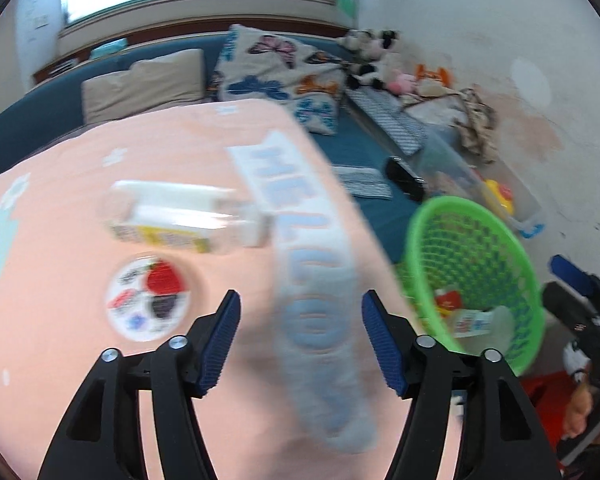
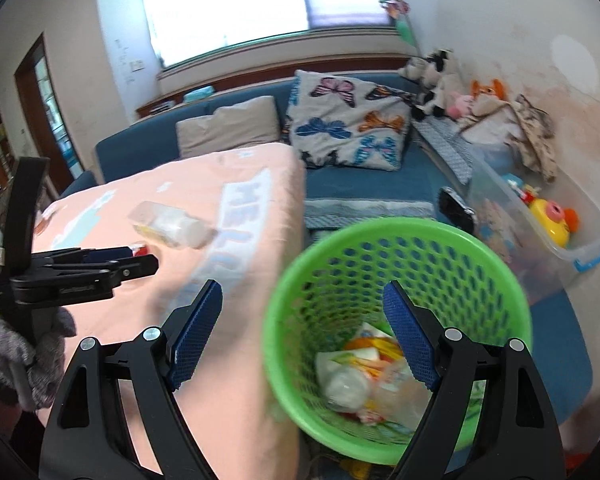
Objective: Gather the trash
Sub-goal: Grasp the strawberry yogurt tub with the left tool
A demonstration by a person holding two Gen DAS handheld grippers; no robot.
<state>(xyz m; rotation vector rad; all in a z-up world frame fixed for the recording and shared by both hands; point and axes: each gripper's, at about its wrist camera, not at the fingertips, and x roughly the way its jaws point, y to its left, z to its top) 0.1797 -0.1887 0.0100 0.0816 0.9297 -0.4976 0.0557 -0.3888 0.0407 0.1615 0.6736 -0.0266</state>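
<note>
A clear plastic bottle (image 1: pixel 184 218) with a yellow label lies on its side on the pink cloth-covered table (image 1: pixel 80 240); it also shows in the right wrist view (image 2: pixel 168 226). A round cup lid (image 1: pixel 150 298) with a strawberry print lies nearer me. My left gripper (image 1: pixel 300 340) is open and empty above the table, just right of the lid. A green mesh basket (image 2: pixel 400 264) stands beside the table's right edge with trash (image 2: pixel 364 376) inside. My right gripper (image 2: pixel 300 336) is open and empty over the basket's left rim. The left gripper (image 2: pixel 100 268) shows from the side.
A blue sofa (image 2: pixel 360 188) with a butterfly pillow (image 2: pixel 348 120) and a beige cushion (image 2: pixel 228 128) lies behind the table. A clear storage bin (image 2: pixel 548 224) with toys stands at the right. Plush toys (image 2: pixel 440 76) sit in the corner.
</note>
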